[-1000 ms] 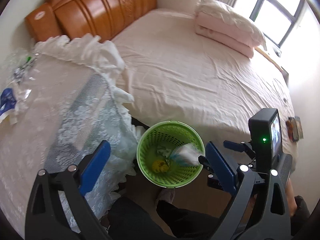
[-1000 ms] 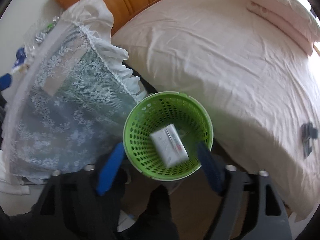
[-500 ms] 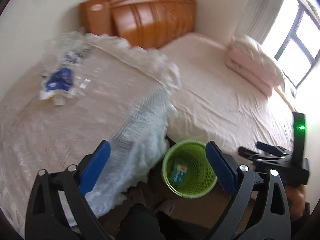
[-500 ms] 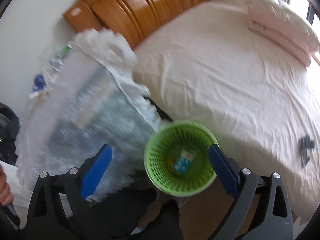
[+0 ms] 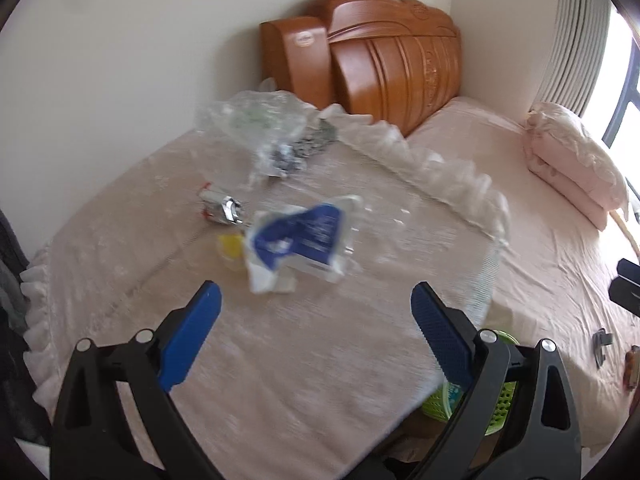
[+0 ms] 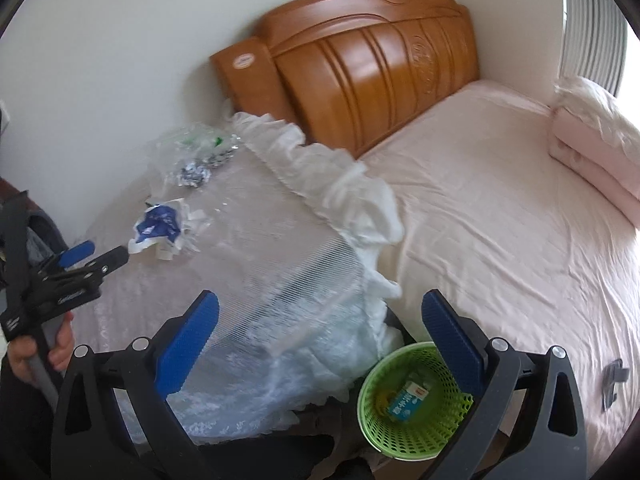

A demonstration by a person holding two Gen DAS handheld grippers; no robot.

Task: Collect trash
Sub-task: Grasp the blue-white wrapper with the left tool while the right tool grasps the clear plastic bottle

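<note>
We'd swung our left gripper [image 5: 316,312] off the green perforated plastic bin [image 6: 416,404] twd the crumpled blue-white wrapper [image 5: 298,240]. Both grippers wide open, holding nothing; right gripper [image 6: 320,334] idle. Next pickup likely.

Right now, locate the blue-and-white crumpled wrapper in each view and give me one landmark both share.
Left wrist: the blue-and-white wrapper lies at the picture's centre on the lace-covered table, ahead of the open left gripper.
Right wrist: the same wrapper sits left of centre, beside the left gripper's tip.
Shared landmark: the orange wooden headboard.
</note>
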